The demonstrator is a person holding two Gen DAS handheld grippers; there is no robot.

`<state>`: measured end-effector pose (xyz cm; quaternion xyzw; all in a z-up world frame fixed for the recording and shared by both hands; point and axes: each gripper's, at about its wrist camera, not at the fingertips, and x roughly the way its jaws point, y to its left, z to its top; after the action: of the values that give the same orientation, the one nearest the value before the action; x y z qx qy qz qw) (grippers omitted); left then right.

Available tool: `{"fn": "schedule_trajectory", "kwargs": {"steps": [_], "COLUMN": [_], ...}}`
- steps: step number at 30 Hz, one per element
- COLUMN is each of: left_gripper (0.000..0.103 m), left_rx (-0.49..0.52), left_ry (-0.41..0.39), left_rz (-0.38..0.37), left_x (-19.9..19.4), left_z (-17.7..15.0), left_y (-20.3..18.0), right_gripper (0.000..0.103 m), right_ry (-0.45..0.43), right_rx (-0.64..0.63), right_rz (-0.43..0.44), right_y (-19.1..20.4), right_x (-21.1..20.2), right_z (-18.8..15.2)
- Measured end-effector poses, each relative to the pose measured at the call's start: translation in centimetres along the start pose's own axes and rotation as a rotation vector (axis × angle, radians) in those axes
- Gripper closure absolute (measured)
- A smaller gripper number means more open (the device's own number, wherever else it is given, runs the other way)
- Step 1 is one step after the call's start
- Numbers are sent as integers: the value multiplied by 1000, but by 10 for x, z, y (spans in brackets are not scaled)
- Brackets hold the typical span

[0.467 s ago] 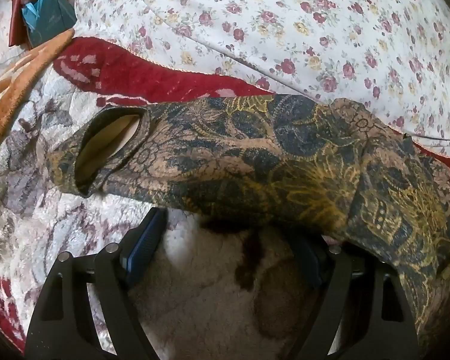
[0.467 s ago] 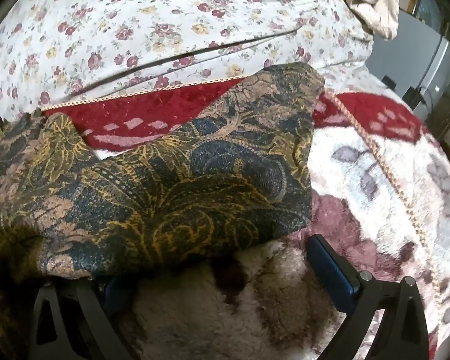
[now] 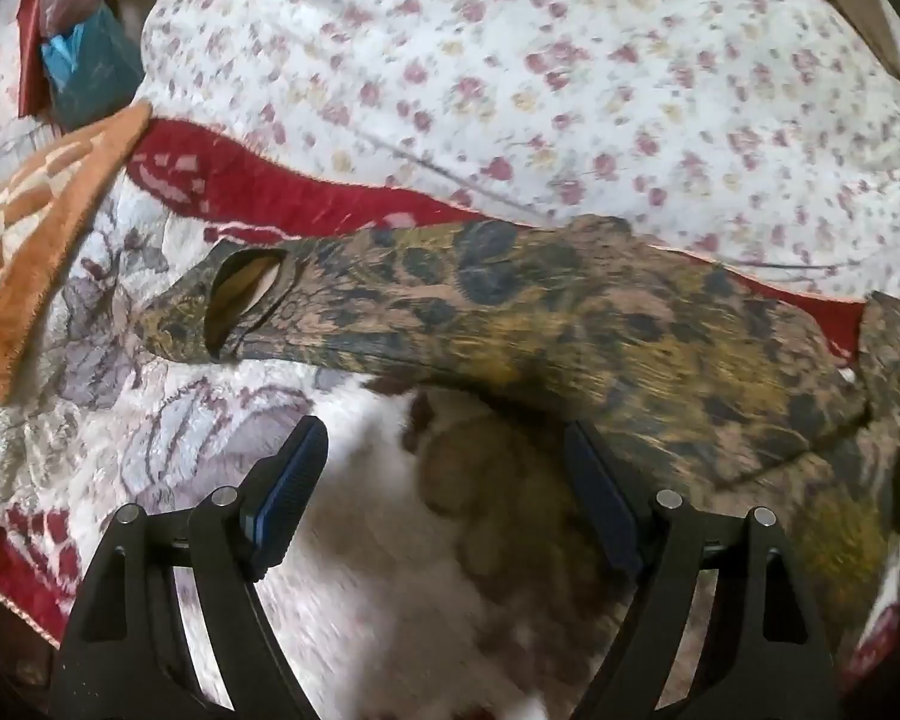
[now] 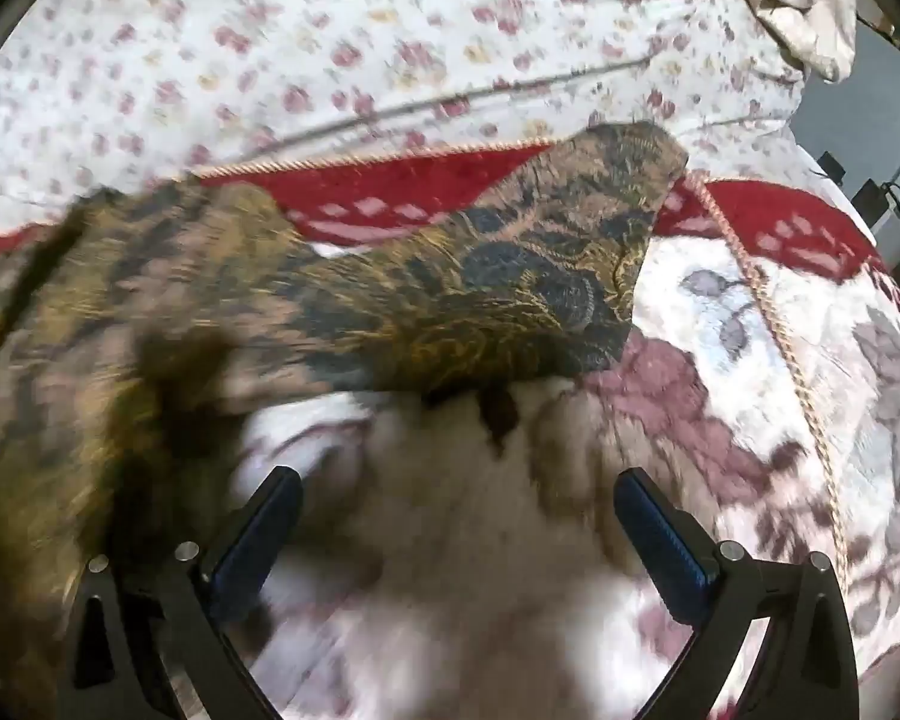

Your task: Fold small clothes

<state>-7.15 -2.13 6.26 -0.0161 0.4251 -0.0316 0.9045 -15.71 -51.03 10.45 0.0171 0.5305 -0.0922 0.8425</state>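
A small garment in dark blue, gold and tan print (image 3: 510,324) lies on a plush floral blanket (image 3: 120,420). Its sleeve opening (image 3: 240,294) points left. It also shows in the right wrist view (image 4: 450,312), with a squared end (image 4: 624,180) at the far right. My left gripper (image 3: 444,468) is open and empty, just in front of the garment's near edge. My right gripper (image 4: 456,516) is open and empty, also just short of the near edge; the cloth lies beside its left finger (image 4: 252,540).
A white quilt with small red flowers (image 3: 570,72) is heaped behind the garment. An orange patterned cloth (image 3: 36,222) and a blue plastic bag (image 3: 84,66) lie at the far left. A beige cloth (image 4: 798,0) and grey furniture (image 4: 870,120) are at the far right.
Both grippers have pulled back from the garment, so their fingers are now clear of its near edge. The garment has dropped flatter on the blanket.
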Motion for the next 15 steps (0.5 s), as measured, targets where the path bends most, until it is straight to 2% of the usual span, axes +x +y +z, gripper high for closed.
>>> {"fn": "schedule_trajectory", "kwargs": {"steps": [8,11,15], "left_gripper": [21,21,21], "left_rx": [49,72,96], "left_ry": [-1,14,24], "left_rz": [-82,-127,-140], "left_x": [-38,-48,-54], "left_z": [-18,-28,-41], "left_y": [-34,-47,-59], "right_gripper": [0,0,0], "right_ry": [-97,-112,-116], "right_rx": [-30,-48,-66], "right_rz": [155,169,157], "right_y": [26,43,68], "right_x": [-87,-101,-97], "right_z": [-11,-19,-35]}}
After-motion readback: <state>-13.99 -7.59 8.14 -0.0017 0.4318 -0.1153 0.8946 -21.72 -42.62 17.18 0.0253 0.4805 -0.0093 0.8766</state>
